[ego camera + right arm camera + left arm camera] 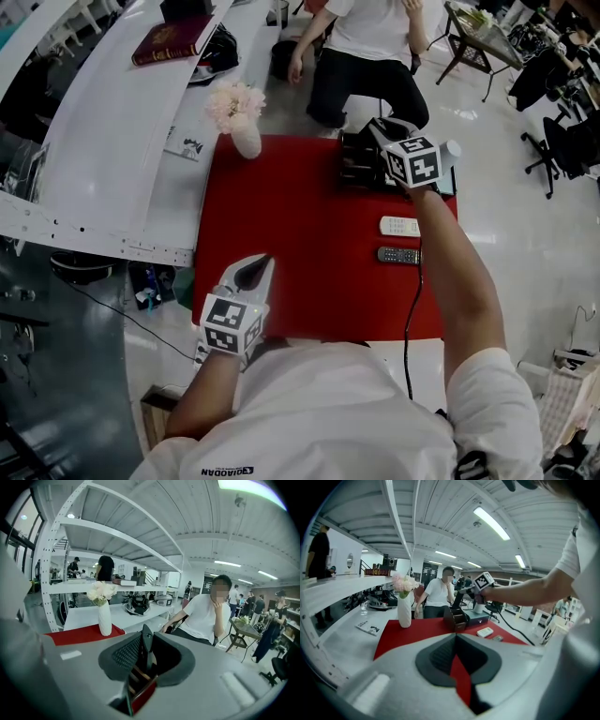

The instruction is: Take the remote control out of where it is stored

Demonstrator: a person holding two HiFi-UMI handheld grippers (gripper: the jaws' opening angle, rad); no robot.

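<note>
My right gripper (375,132) hangs over a dark desk organizer (354,169) at the far edge of the red table mat (300,244). In the right gripper view its jaws (145,641) are shut on a slim dark remote control (147,645), held upright and seen edge-on, with the organizer's wooden dividers (139,680) below. A white remote (400,226) and a dark remote (398,255) lie flat on the mat to the right. My left gripper (253,273) rests low at the mat's near left, shut and holding nothing.
A white vase of pale flowers (246,139) stands at the mat's far left corner. A seated person in a white shirt (370,47) is just behind the organizer. White shelving (112,141) runs along the left. A black cable (412,319) trails past the mat's near right.
</note>
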